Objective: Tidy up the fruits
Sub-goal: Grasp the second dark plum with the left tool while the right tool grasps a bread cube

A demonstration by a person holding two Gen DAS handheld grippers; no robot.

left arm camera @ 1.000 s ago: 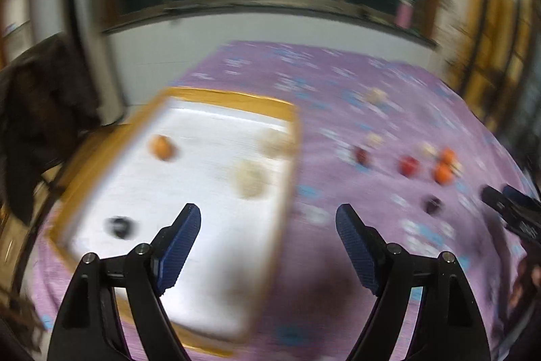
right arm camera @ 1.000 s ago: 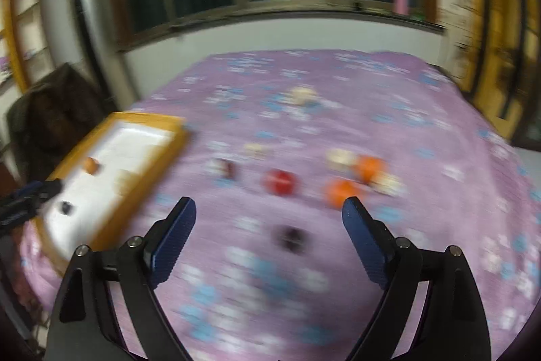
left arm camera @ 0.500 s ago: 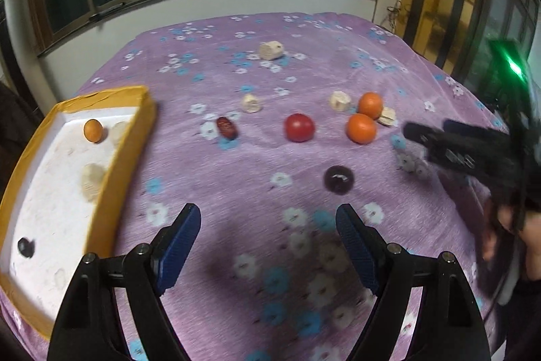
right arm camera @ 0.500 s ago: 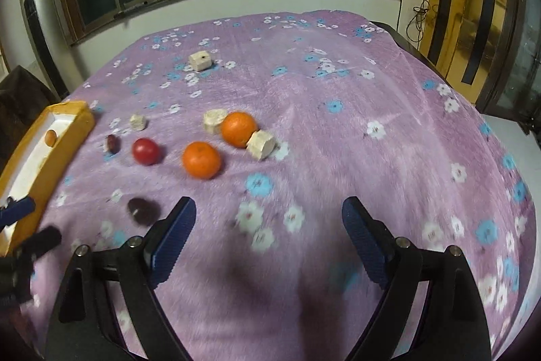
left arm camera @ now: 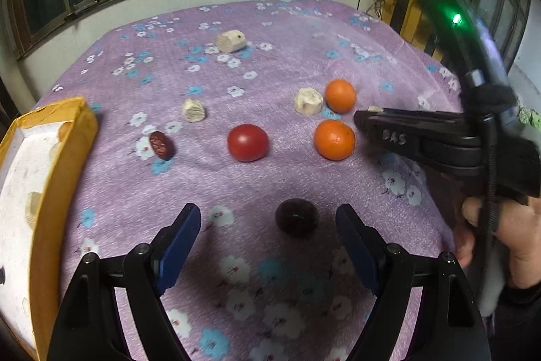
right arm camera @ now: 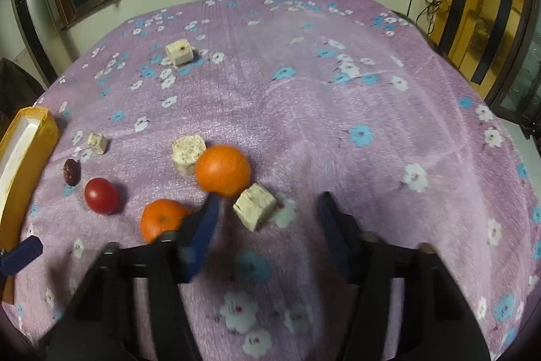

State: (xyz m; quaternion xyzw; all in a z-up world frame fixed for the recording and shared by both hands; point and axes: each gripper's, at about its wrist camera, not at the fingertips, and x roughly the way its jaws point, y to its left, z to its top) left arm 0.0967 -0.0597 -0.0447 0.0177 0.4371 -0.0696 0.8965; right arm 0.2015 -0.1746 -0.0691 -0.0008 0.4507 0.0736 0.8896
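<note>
1. Over the purple cloth (left arm camera: 236, 192), the left gripper (left arm camera: 268, 227) stands wide, a dark plum (left arm camera: 297, 218) between its pads, untouched.
2. The right gripper (right arm camera: 268, 208) is closing around a pale fruit chunk (right arm camera: 255, 205), pads not yet pressing; an orange (right arm camera: 223, 171) sits just beyond.

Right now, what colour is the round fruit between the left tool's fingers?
Very dark purple, almost black: the dark fruit, seen best in the left wrist view.

The tray (left arm camera: 64, 158) is cut off by the left edge in both views. In the right wrist view the closing jaws are motion-blurred, one hiding part of an orange (right arm camera: 162, 219). A banana piece (left arm camera: 373, 109) barely shows behind the right gripper (left arm camera: 363, 124).
</note>
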